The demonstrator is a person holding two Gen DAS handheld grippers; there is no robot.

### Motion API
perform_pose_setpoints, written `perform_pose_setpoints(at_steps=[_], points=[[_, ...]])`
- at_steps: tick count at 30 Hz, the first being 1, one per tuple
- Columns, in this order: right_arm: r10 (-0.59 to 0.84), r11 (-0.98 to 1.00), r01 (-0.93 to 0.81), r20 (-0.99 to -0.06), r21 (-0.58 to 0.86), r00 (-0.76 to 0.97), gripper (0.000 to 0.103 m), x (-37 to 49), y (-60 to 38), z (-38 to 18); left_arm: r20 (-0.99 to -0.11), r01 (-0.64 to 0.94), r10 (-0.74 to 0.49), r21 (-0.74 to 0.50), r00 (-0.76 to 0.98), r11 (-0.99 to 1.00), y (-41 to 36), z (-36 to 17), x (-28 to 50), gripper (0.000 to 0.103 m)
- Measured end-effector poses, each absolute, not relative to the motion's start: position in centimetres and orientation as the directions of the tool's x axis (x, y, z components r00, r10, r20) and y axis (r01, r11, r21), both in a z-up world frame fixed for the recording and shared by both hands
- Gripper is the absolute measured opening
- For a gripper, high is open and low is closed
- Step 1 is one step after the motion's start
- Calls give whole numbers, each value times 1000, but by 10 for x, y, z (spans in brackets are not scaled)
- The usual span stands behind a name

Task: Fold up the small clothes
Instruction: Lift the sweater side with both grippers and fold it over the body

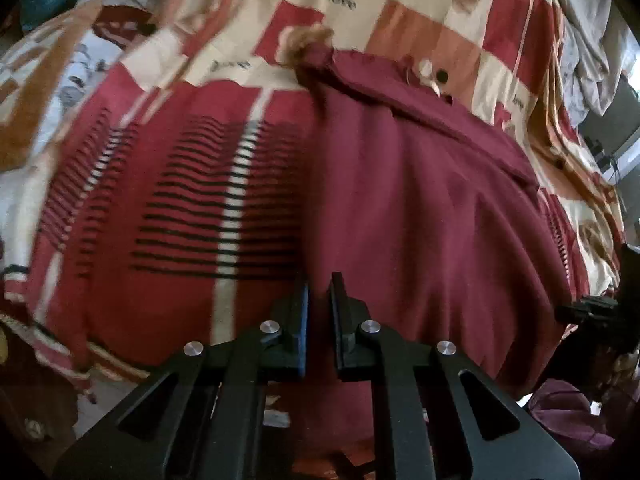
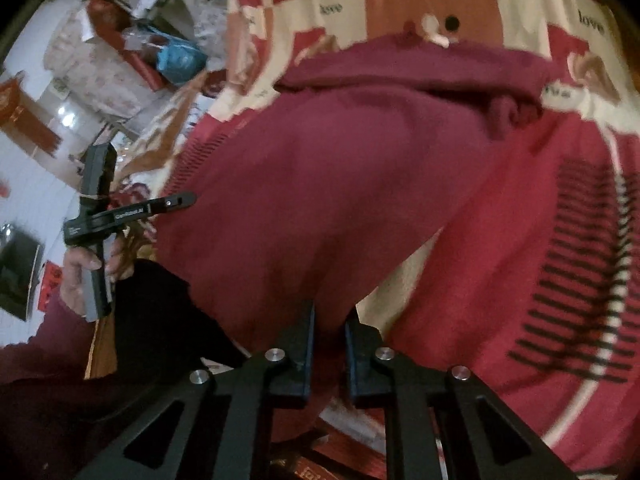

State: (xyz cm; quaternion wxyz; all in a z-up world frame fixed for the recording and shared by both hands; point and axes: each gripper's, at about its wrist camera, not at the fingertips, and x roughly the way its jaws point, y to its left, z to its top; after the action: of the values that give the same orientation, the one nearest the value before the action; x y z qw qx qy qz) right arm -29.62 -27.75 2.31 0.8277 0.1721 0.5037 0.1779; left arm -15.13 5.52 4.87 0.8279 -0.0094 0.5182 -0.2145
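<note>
A dark red garment (image 1: 420, 200) lies spread on a red, cream and orange checked blanket (image 1: 240, 60); it also shows in the right wrist view (image 2: 340, 180). My left gripper (image 1: 319, 292) is nearly shut on the garment's near left edge. My right gripper (image 2: 330, 320) is nearly shut with the garment's near hem between its fingers. The left gripper also shows in the right wrist view (image 2: 120, 208), held in a hand at the garment's left side.
The blanket has a patch of black stripes (image 1: 220, 208) left of the garment. A small cream bow and a black button (image 1: 442, 76) lie at the garment's far edge. Cluttered shelves and a blue bag (image 2: 176, 56) stand beyond the bed.
</note>
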Motion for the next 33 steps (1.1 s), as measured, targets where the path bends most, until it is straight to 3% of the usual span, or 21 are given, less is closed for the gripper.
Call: perform_pose_setpoints(at_steps=[4, 8, 11, 13, 15, 33], points=[[449, 886, -82, -803, 456, 391, 10, -293, -284, 3, -884, 318, -306, -194, 352, 928, 60, 32, -146, 5], [473, 873, -77, -795, 482, 379, 14, -295, -285, -4, -882, 293, -326, -230, 341, 928, 65, 27, -145, 6], [541, 834, -86, -777, 545, 322, 59, -301, -281, -5, -891, 283, -310, -219, 333, 934, 64, 28, -148, 15], [551, 833, -133, -779, 538, 300, 59, -307, -270, -7, -901, 279, -294, -207, 319, 938, 62, 26, -151, 42], [536, 844, -171, -794, 508, 287, 59, -311, -259, -11, -906, 276, -273, -185, 324, 943, 60, 24, -155, 51], [620, 782, -217, -766, 585, 168, 59, -302, -222, -39, -920, 295, -192, -88, 343, 951, 56, 17, -167, 52]])
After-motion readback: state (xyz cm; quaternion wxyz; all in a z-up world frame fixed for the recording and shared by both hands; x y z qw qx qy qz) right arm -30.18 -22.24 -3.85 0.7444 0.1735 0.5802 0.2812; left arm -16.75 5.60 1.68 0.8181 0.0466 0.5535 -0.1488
